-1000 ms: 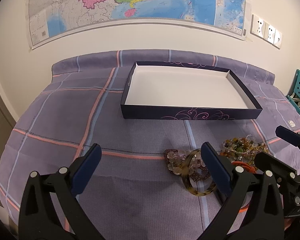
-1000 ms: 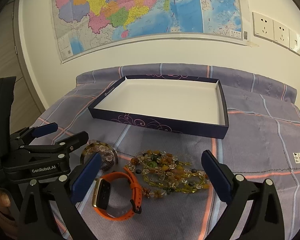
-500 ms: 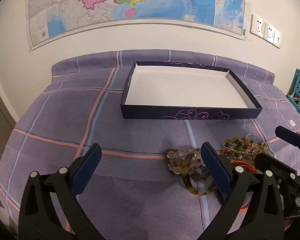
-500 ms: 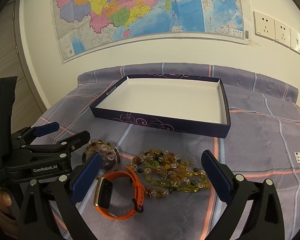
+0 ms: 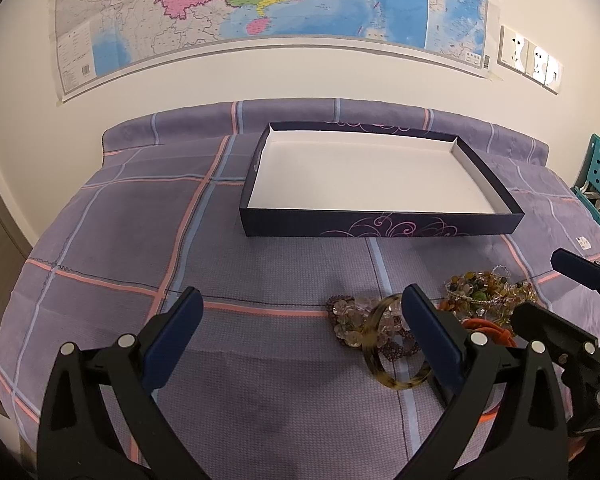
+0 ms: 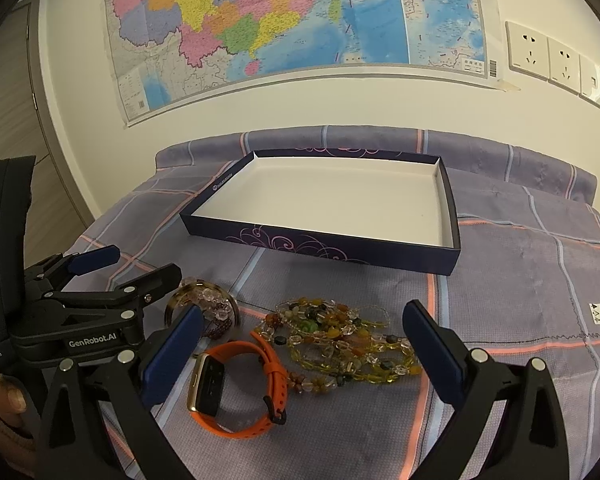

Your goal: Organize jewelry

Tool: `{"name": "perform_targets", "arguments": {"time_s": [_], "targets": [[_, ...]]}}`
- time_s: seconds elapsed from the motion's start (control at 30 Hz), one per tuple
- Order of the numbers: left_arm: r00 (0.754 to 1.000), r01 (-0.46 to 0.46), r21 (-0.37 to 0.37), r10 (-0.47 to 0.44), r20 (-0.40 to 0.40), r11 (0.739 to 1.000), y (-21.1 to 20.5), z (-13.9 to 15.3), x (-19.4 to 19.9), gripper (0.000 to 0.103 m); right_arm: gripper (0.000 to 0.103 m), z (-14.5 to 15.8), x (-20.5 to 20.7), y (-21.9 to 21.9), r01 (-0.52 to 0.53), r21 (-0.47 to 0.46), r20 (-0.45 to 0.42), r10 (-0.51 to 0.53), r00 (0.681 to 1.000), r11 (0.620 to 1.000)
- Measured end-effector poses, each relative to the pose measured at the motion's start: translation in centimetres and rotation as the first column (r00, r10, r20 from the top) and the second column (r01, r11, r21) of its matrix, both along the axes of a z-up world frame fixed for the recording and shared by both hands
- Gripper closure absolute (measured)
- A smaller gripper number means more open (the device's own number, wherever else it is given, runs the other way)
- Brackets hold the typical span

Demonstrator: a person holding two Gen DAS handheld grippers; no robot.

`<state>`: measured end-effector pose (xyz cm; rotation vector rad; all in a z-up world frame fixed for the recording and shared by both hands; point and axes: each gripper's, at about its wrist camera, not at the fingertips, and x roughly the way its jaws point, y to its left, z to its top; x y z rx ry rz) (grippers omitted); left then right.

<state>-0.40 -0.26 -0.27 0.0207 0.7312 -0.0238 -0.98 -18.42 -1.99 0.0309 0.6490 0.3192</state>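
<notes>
Jewelry is lying in a cluster between and just ahead of both tools: an orange watch (image 6: 236, 390) and beaded necklace (image 6: 340, 340) sitting inside the right gripper (image 6: 302, 344)'s wide-spread jaws, a tortoiseshell bangle (image 5: 396, 354) resting by the left gripper (image 5: 300, 328)'s right finger, its jaws also gaping wide. Beyond, a shallow box (image 6: 320, 246) is sitting on the purple checked cloth (image 5: 120, 240); a map (image 6: 300, 20) is hanging on the wall behind.

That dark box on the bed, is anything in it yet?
Empty. The box shows only its bare white floor in both views; the watch, beads and bangle lie on the cloth outside it.
</notes>
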Motion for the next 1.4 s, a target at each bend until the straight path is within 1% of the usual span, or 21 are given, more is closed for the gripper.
{"name": "perform_targets", "arguments": {"time_s": [0.57, 0.77, 0.93, 0.97, 1.03, 1.23, 1.3, 1.33, 1.4], "targets": [[1.000, 0.021, 0.006, -0.021, -0.004, 1.000, -0.1, -0.4, -0.1, 0.005, 0.007, -0.2, -0.2, -0.2, -0.007, 0.005, -0.011, 0.007, 1.000, 1.000], [0.999, 0.040, 0.010, -0.040, -0.014, 0.999, -0.3, -0.6, -0.1, 0.010, 0.007, -0.3, -0.3, -0.2, -0.015, 0.004, -0.018, 0.015, 1.000, 1.000], [0.998, 0.058, 0.005, -0.058, -0.022, 0.998, -0.2, -0.8, -0.2, 0.016, 0.009, -0.6, -0.5, -0.2, -0.026, -0.002, -0.033, 0.026, 0.999, 1.000], [0.998, 0.066, 0.003, -0.066, -0.024, 0.998, -0.1, -0.8, -0.2, 0.018, 0.010, -0.6, -0.5, -0.2, -0.033, -0.002, -0.039, 0.033, 0.999, 0.999], [0.996, 0.084, 0.000, -0.084, -0.028, 0.996, 0.0, -0.9, -0.3, 0.023, 0.013, -0.9, -0.7, -0.2, -0.044, -0.002, -0.051, 0.044, 0.998, 0.999], [0.986, 0.158, -0.016, -0.159, -0.048, 0.987, -0.1, -1.3, -0.8, 0.035, 0.032, -1.6, -1.4, -0.3, -0.084, 0.011, -0.091, 0.084, 0.992, 0.996], [0.982, 0.179, -0.019, -0.180, -0.055, 0.984, -0.1, -1.5, -1.0, 0.037, 0.042, -1.8, -1.7, -0.3, -0.102, 0.022, -0.106, 0.104, 0.989, 0.995], [0.980, 0.188, -0.020, -0.189, -0.059, 0.982, -0.2, -1.5, -1.0, 0.039, 0.045, -1.9, -1.8, -0.2, -0.113, 0.026, -0.115, 0.115, 0.987, 0.993], [0.974, 0.212, -0.039, -0.214, -0.071, 0.977, -0.2, -1.7, -1.0, 0.044, 0.055, -2.2, -2.0, -0.1, -0.133, 0.035, -0.134, 0.136, 0.982, 0.991]]}}
